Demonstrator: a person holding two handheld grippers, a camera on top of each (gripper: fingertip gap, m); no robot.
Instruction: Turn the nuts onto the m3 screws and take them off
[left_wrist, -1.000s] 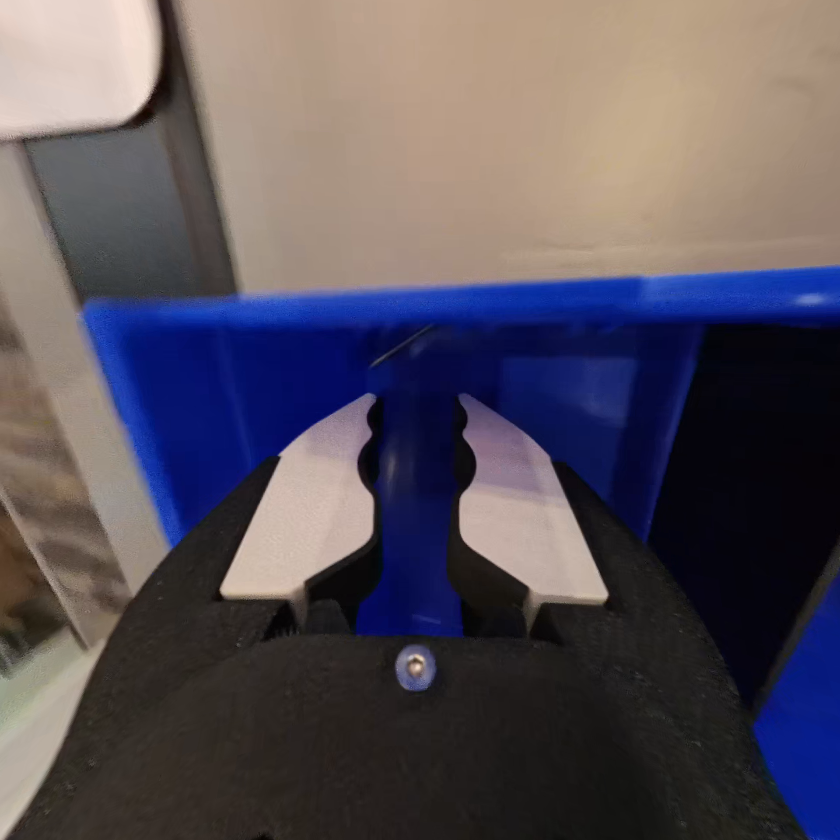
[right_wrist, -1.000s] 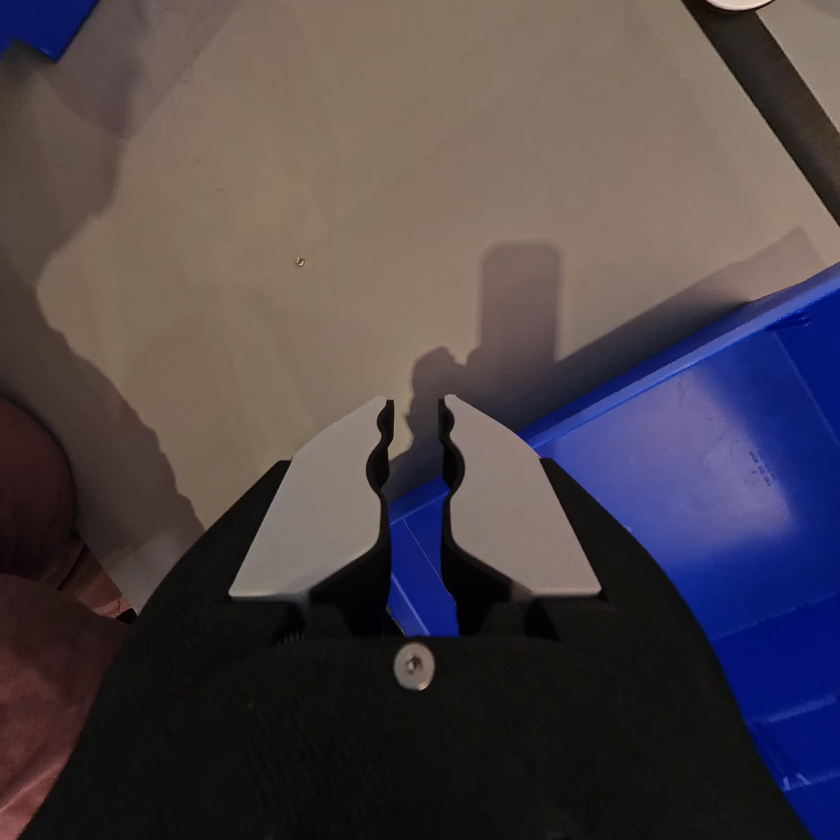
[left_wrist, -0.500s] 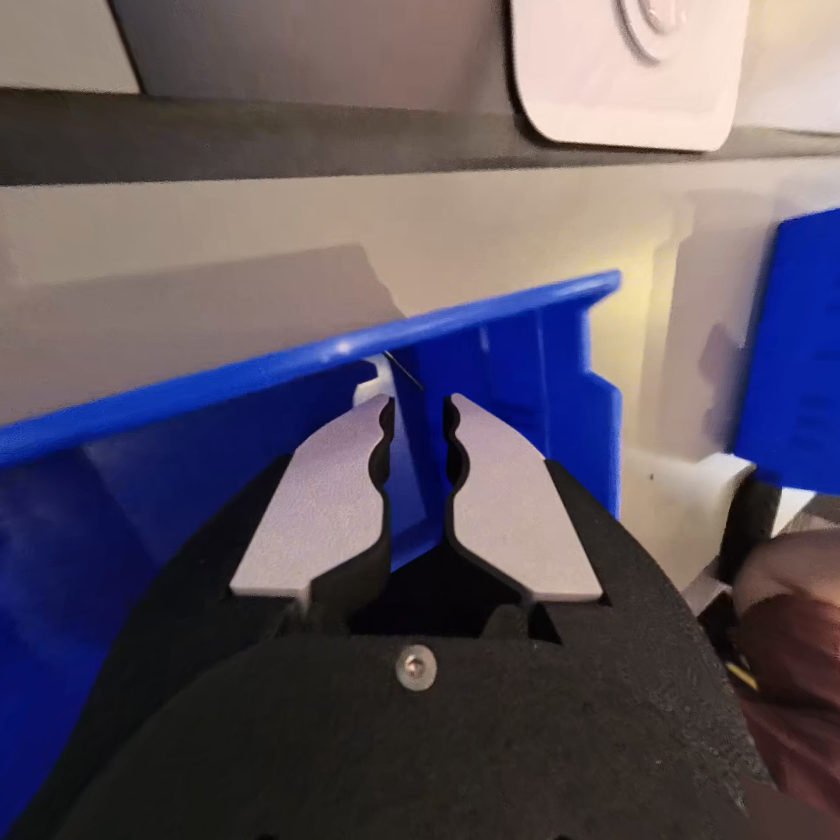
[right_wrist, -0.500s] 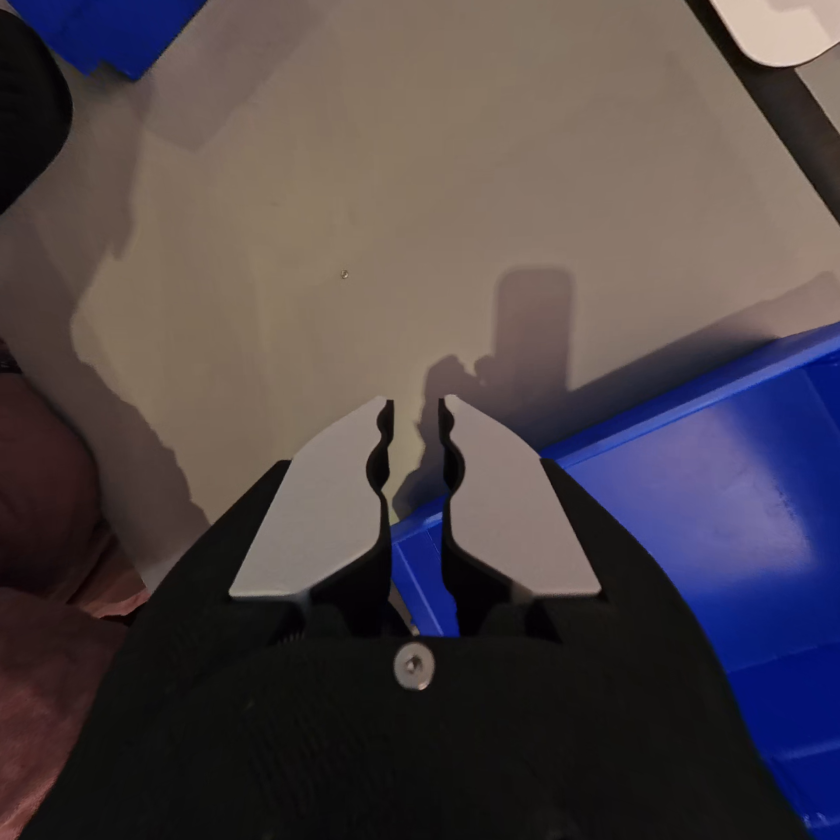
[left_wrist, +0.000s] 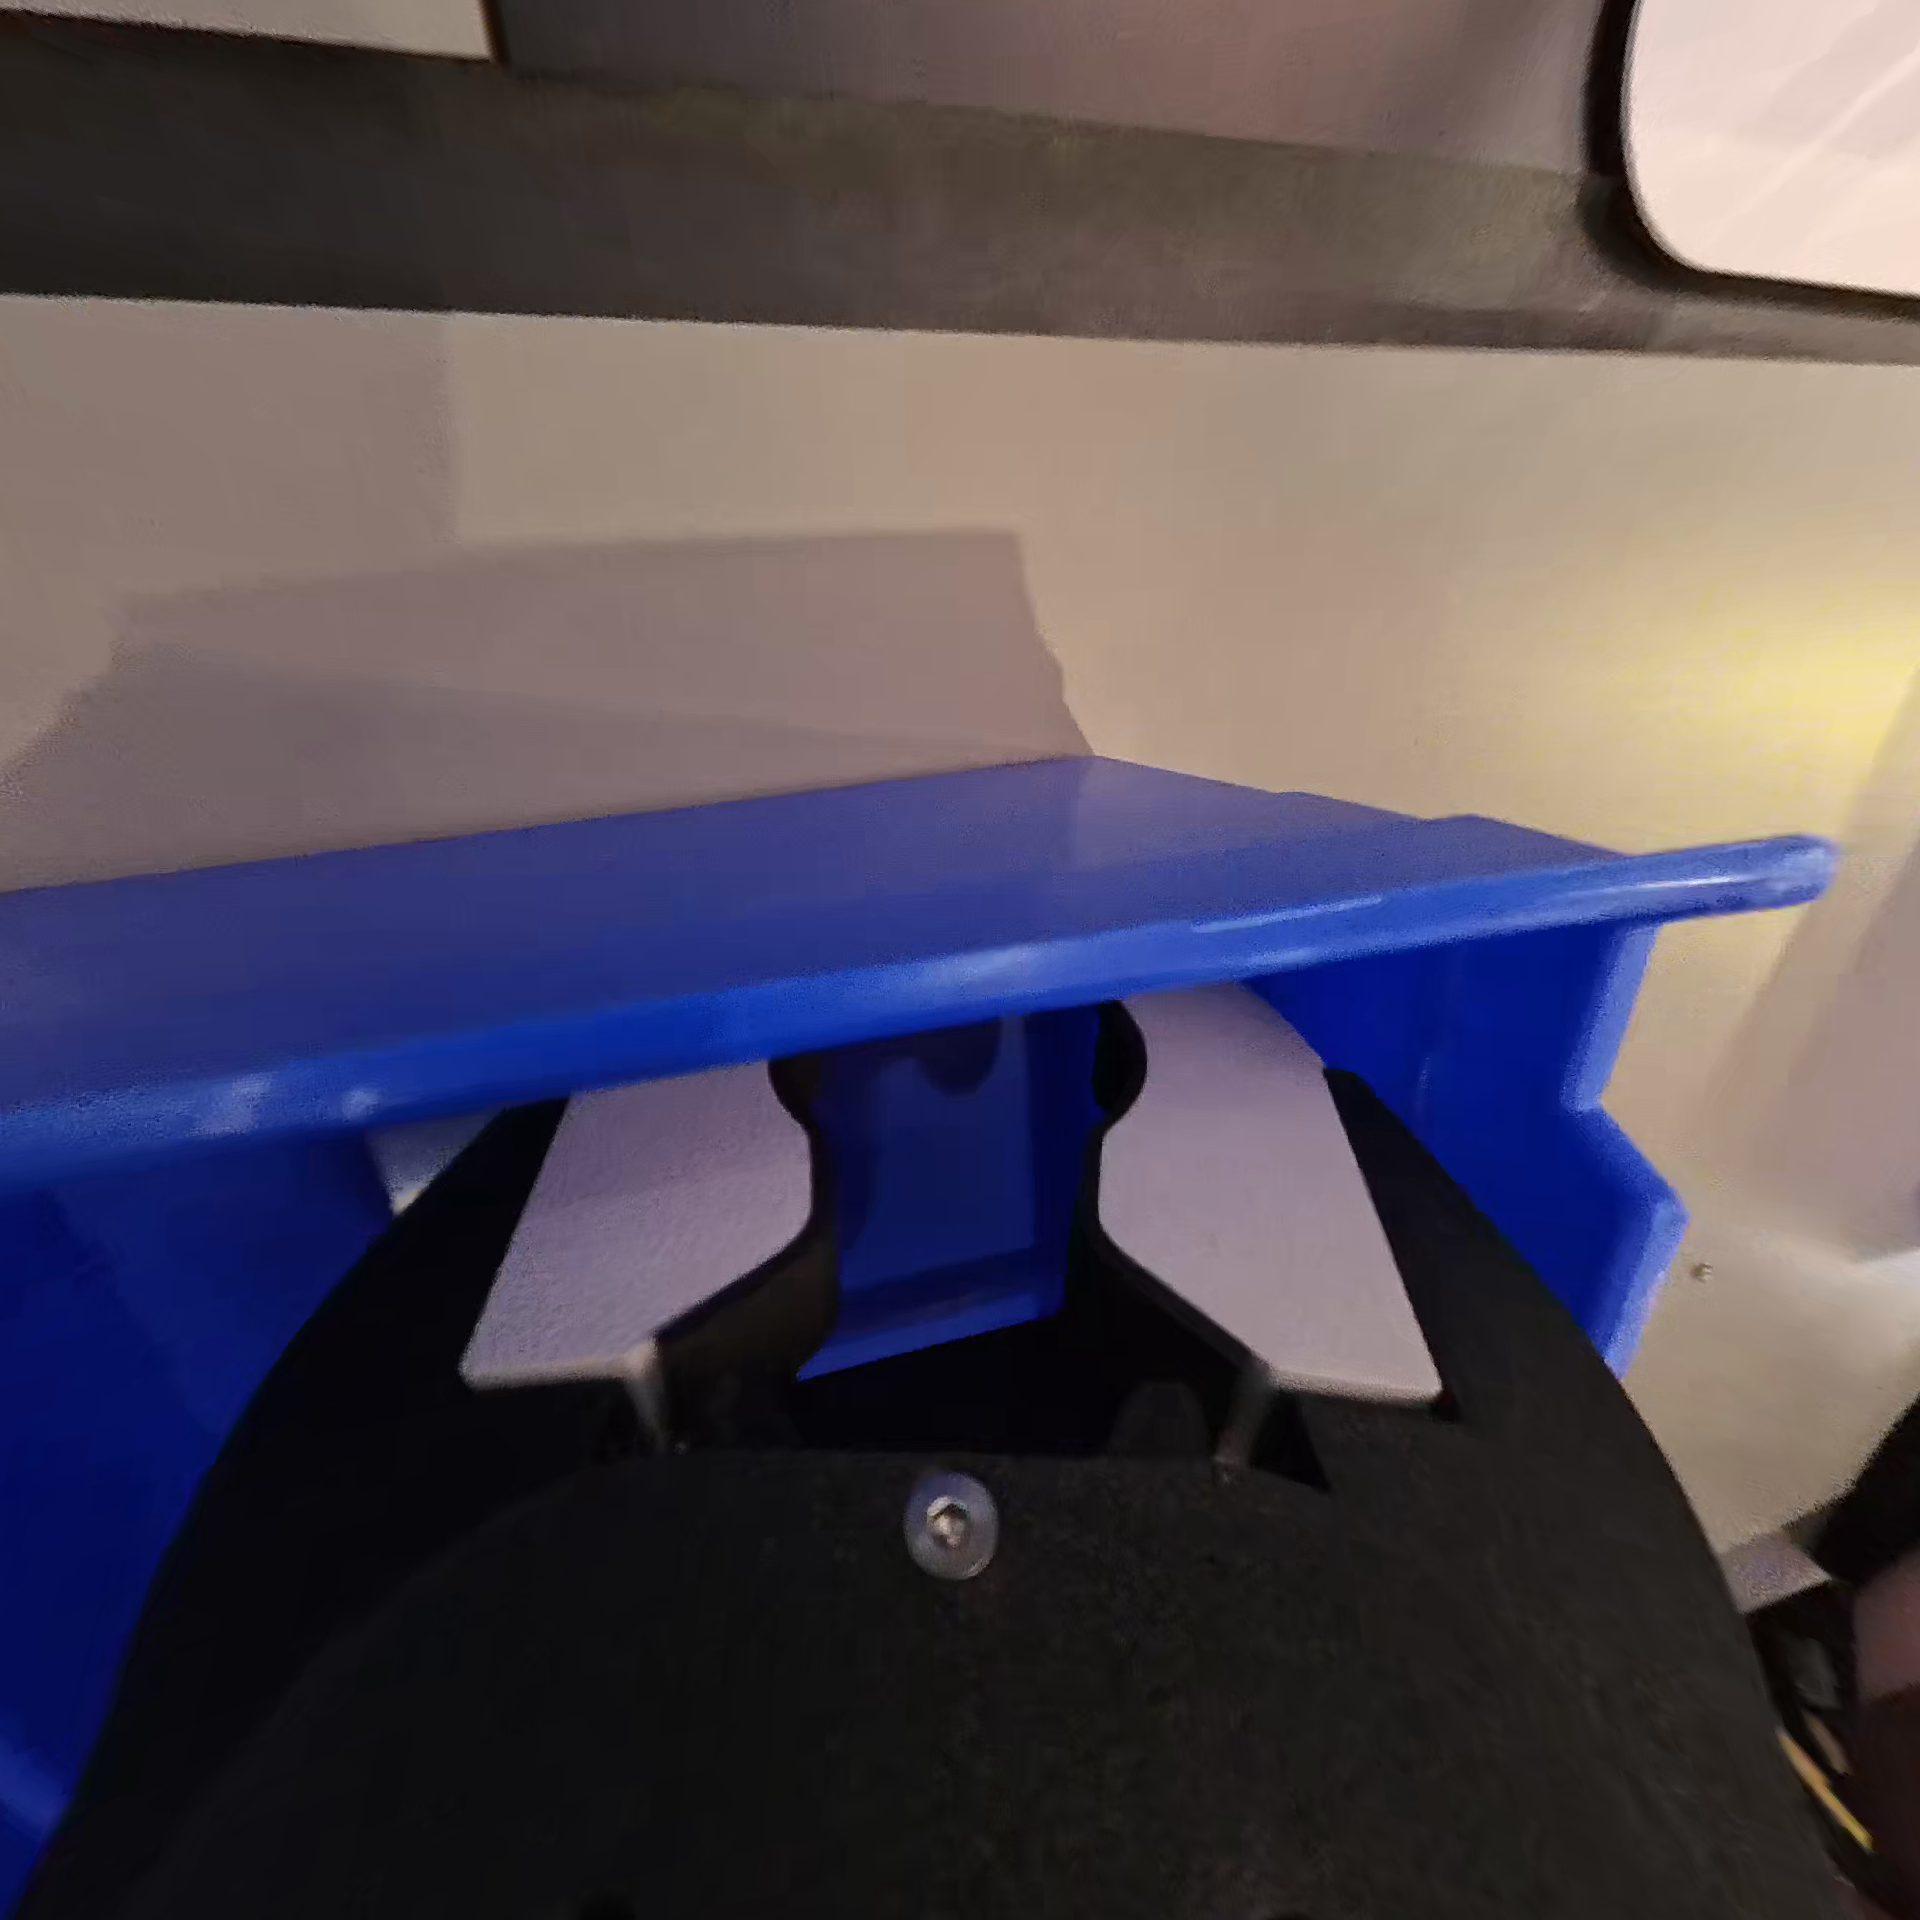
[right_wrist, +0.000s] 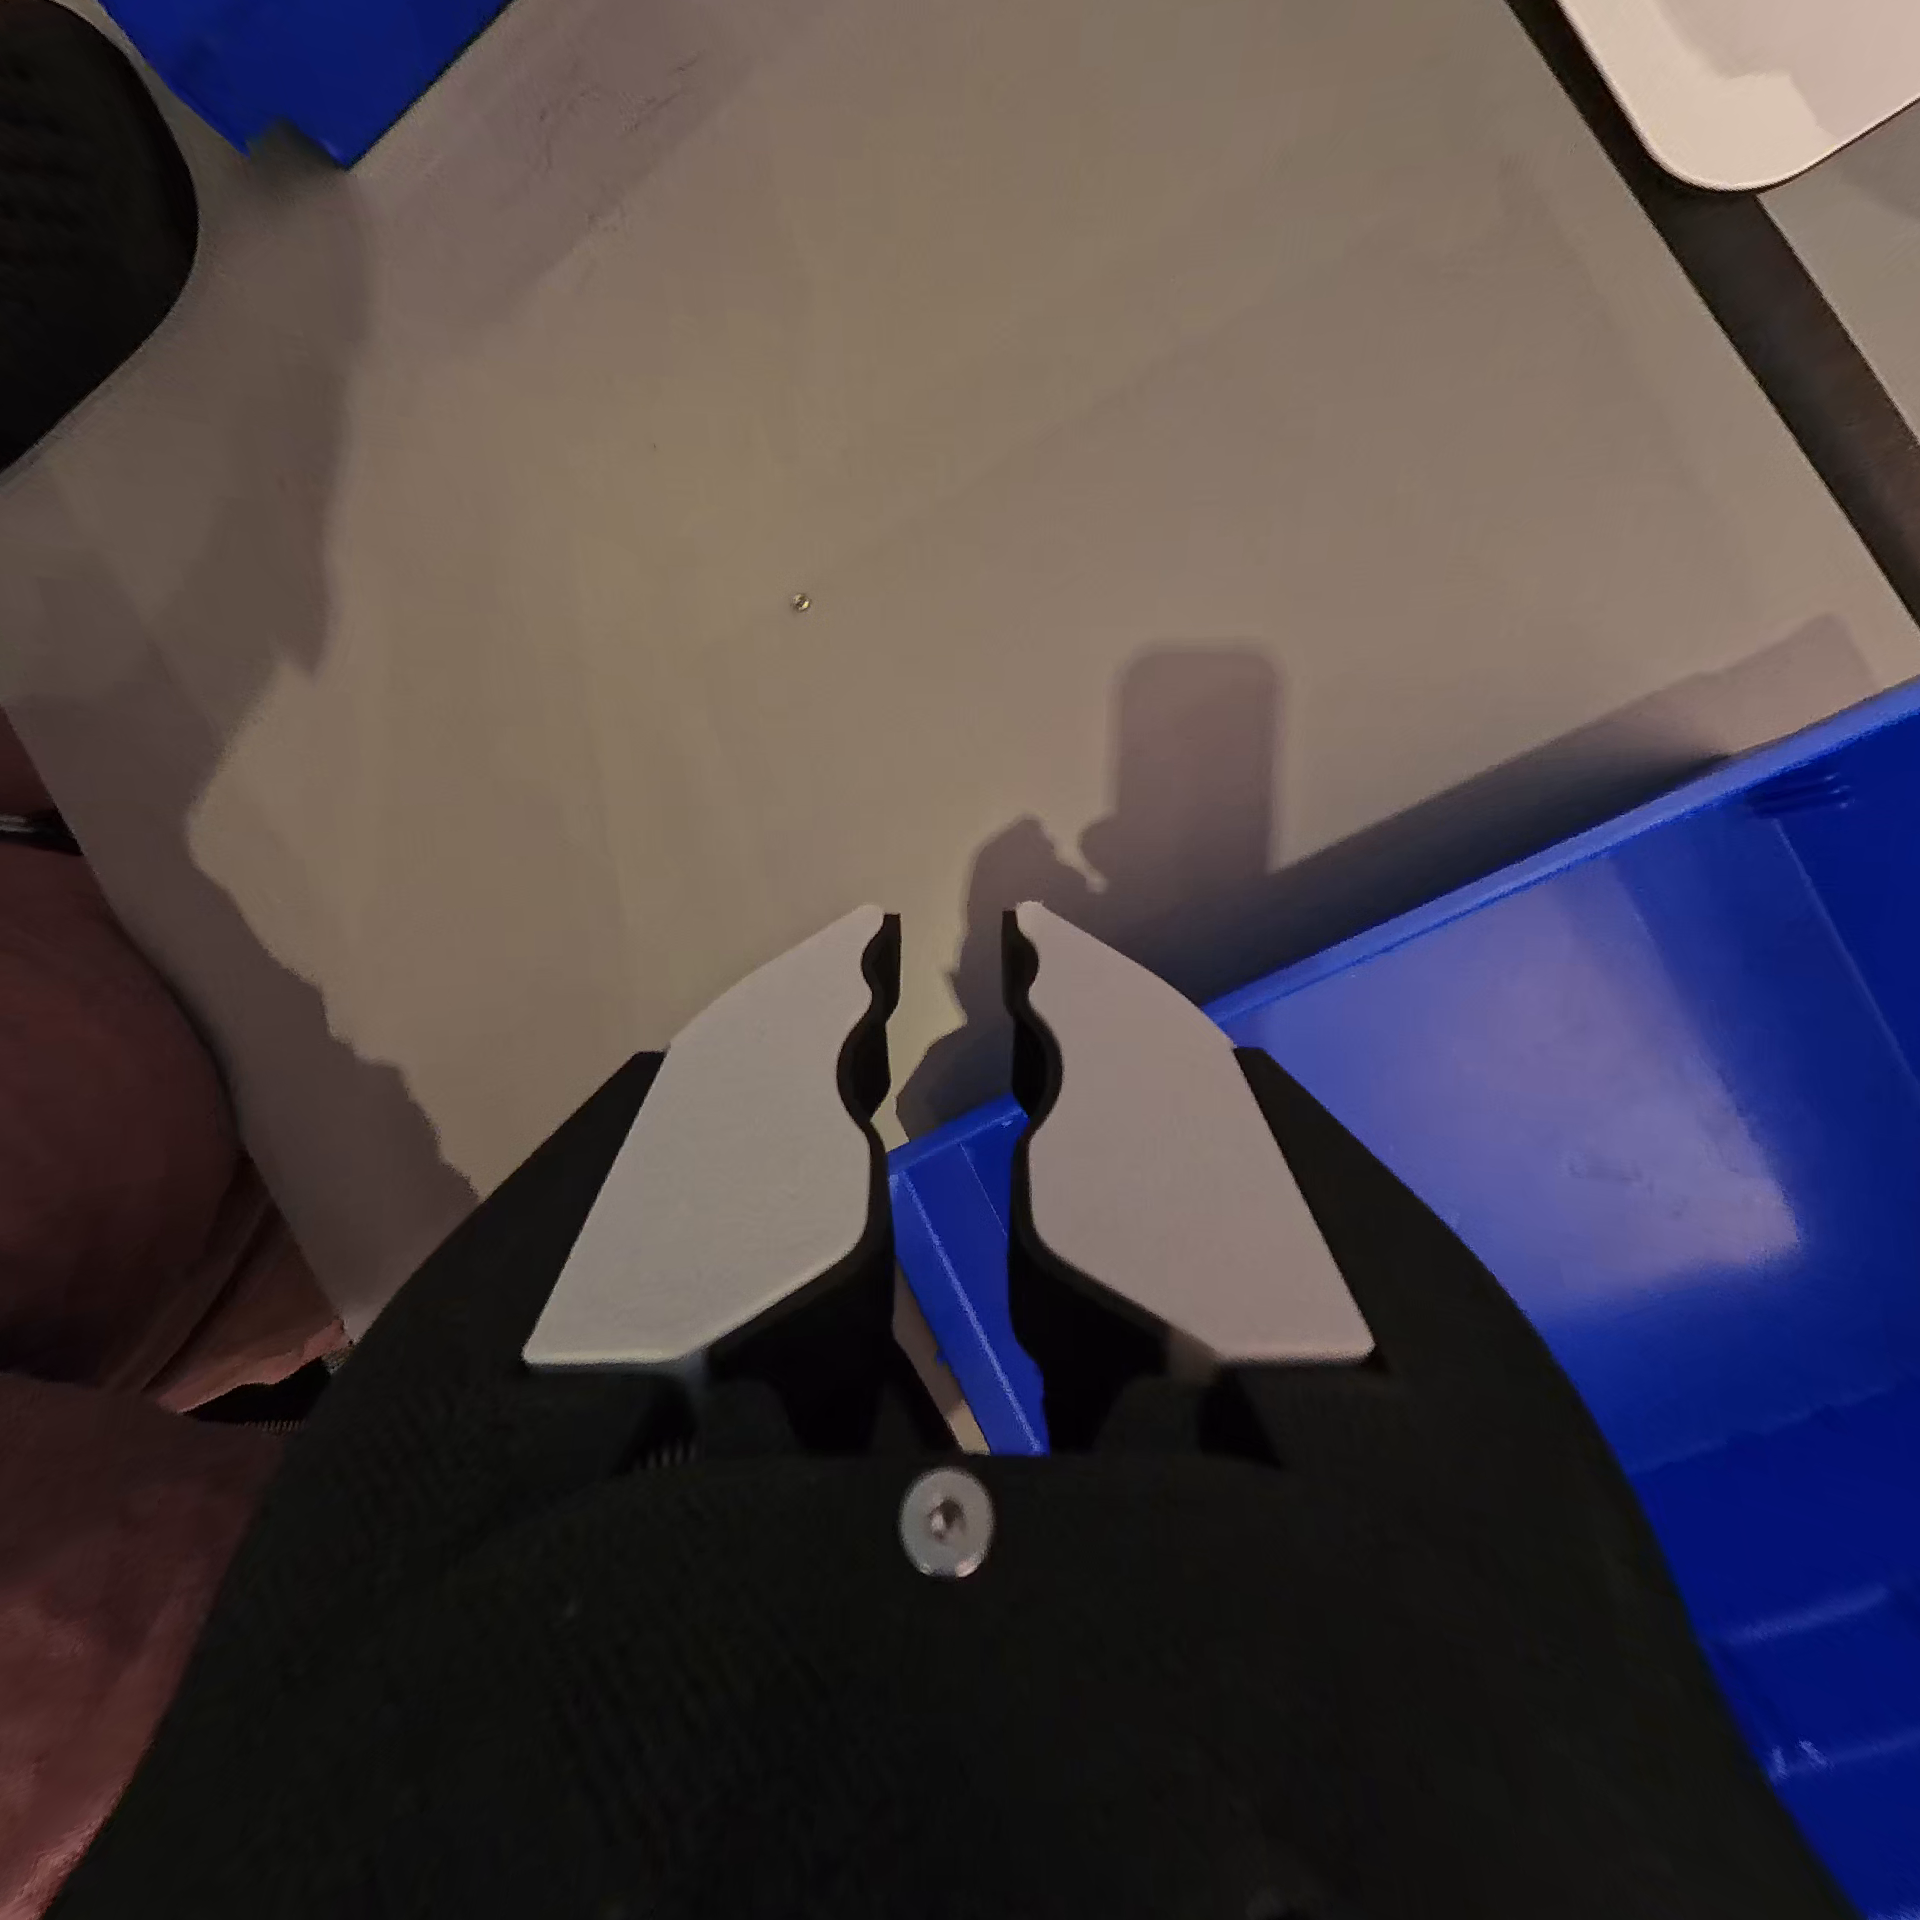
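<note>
In the right wrist view a tiny brass-coloured nut (right_wrist: 799, 601) lies alone on the pale table (right_wrist: 1039, 416). My right gripper (right_wrist: 943, 920) hovers above the table short of the nut. Its jaws stand a narrow gap apart with nothing between them. A blue bin (right_wrist: 1507, 1195) lies under its right finger. My left gripper (left_wrist: 956, 1049) is open wide inside another blue bin (left_wrist: 727, 935). Its fingertips are hidden under the bin's far rim, and nothing shows between the fingers. No screw shows in either view.
A second blue bin (right_wrist: 301, 62) and a black rounded body (right_wrist: 73, 208) are at the right view's top left. A white plate-like object (right_wrist: 1766, 83) and a dark strip (right_wrist: 1818, 343) are at top right. Maroon clothing (right_wrist: 104, 1143) is at the left. Some 45 centimetres of space lies between my two pairs of fingers.
My left gripper has swung across the bin, opened wider and pushed forward until its tips went under the far rim. My right gripper has drifted slightly and kept the same narrow gap.
</note>
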